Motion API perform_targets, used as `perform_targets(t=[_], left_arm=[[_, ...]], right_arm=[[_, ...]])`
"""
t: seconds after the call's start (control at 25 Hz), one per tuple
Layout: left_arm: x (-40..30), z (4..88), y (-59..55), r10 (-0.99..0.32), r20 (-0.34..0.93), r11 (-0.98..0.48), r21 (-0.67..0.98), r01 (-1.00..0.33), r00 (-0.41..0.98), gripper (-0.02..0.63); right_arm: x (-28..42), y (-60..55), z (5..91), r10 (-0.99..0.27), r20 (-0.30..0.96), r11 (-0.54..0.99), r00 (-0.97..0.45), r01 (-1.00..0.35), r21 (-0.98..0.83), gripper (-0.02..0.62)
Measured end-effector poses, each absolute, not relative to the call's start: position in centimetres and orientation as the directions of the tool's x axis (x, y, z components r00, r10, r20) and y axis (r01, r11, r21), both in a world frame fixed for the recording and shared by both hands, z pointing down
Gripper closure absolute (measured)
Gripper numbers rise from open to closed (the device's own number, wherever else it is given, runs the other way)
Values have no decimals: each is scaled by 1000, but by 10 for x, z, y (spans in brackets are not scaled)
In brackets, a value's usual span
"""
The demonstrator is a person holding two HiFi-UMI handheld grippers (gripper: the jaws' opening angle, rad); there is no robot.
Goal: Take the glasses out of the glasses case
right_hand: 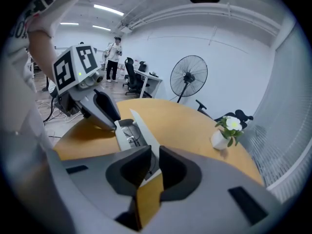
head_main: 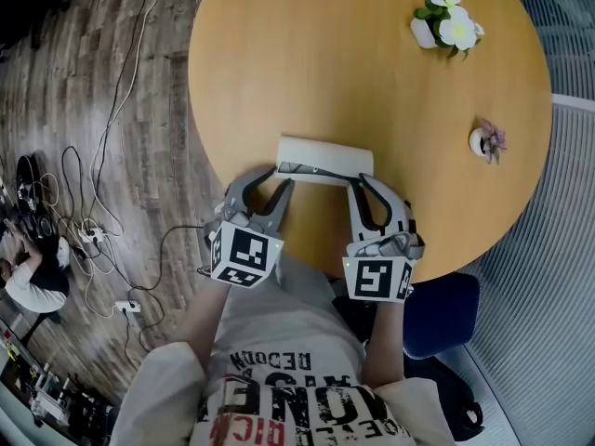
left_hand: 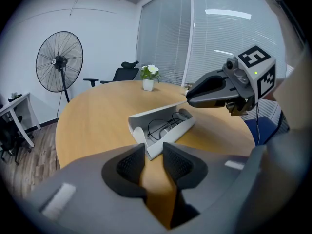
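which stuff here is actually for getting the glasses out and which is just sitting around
For the job:
- glasses case, open
- glasses, inside it
- left gripper
- right gripper

Just lying about:
- white flower pot
- small pink flower
- fan
- office chair

Cannot see the near end of the glasses case (right_hand: 128,135) behind the right tongs (right_hand: 155,155). Cannot trace the glasses (left_hand: 163,125) beyond thin dark rims. Cut off at head view's top edge: counter (head_main: 279,26). Too small for detail: distant person (right_hand: 114,55).
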State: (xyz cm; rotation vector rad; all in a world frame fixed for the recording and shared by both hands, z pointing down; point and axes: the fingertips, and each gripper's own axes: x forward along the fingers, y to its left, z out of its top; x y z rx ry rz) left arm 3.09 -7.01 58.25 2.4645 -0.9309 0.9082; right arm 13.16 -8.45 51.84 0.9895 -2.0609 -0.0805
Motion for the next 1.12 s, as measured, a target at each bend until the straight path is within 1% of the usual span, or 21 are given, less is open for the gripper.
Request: perform_targets(t=[0.28,0.64,1.12], left_arm=[[32,583,-70,-447,678,-722,112,-683,584,481],[30,584,-71,-434,684,-717,131,-685,586,482],[30,585,-72,-425,686,-712,149,-686,591,483]], right_arm=[[137,-118,513,-709,620,646,-336,-662,380,534],[144,-161,523,-745,593,605,-305,-683,409,532],[145,-169,527,-752,591,573,-292,-732,368,532]])
